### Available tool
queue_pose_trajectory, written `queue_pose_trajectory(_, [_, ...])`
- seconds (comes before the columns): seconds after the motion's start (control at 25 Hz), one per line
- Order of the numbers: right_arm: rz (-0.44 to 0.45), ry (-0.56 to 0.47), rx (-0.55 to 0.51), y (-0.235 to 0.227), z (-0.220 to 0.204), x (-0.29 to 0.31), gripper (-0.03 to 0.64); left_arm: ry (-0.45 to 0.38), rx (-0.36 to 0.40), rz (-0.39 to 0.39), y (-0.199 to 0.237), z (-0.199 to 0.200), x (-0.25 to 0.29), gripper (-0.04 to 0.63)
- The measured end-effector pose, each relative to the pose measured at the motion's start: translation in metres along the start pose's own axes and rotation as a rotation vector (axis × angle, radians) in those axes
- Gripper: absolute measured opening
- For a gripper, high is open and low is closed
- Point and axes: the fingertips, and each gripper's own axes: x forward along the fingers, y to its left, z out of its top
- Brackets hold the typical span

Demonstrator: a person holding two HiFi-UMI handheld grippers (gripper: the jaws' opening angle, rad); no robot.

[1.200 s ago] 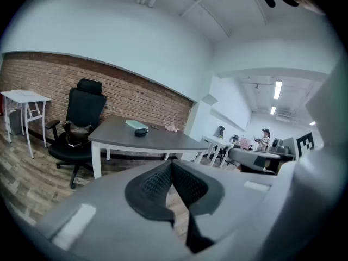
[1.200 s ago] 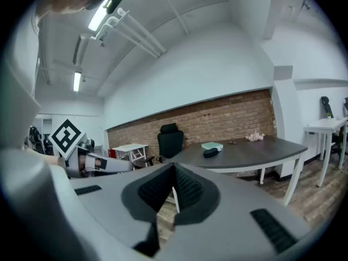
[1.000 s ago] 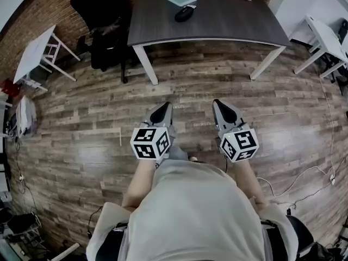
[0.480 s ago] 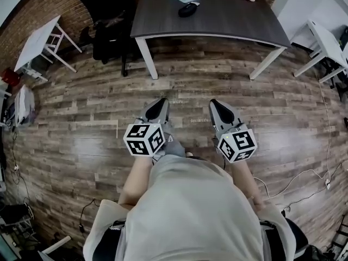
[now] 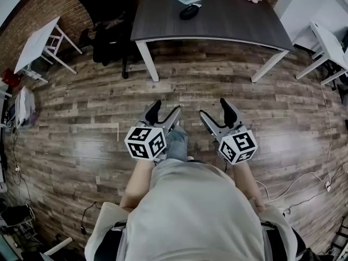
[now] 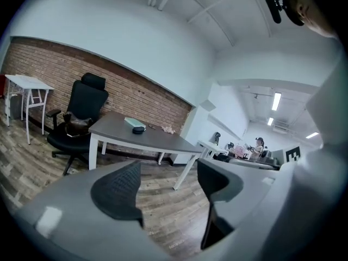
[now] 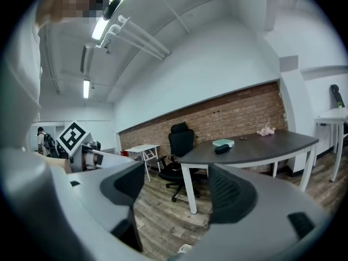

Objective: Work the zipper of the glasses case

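The dark glasses case lies on the tabletop straight ahead. Its long axis runs roughly crosswise, and it is well apart from both grippers, neither clearly nearer. The left gripper and right gripper are empty, and their fingers, pressed together a second ago, have just spread.

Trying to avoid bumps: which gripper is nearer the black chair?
Left. The left gripper sits down-right of the chair; the right gripper is farther right. Their jaws have just been opening, nothing between them.
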Motion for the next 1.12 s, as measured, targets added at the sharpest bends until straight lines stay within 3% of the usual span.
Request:
queue_pose_trajectory(0.36, [-0.002, 0.011, 0.008, -0.049, 0.014, 0.081, 0.344, -0.029, 0.012, 0.009, 0.056, 0.049, 0.074, 0.314])
queue_pose_trajectory(1.12, [-0.043, -0.023, 0.006, -0.148, 0.083, 0.290, 0.342, 0.006, 0.014, -0.048, 0.187, 0.167, 0.230, 0.311])
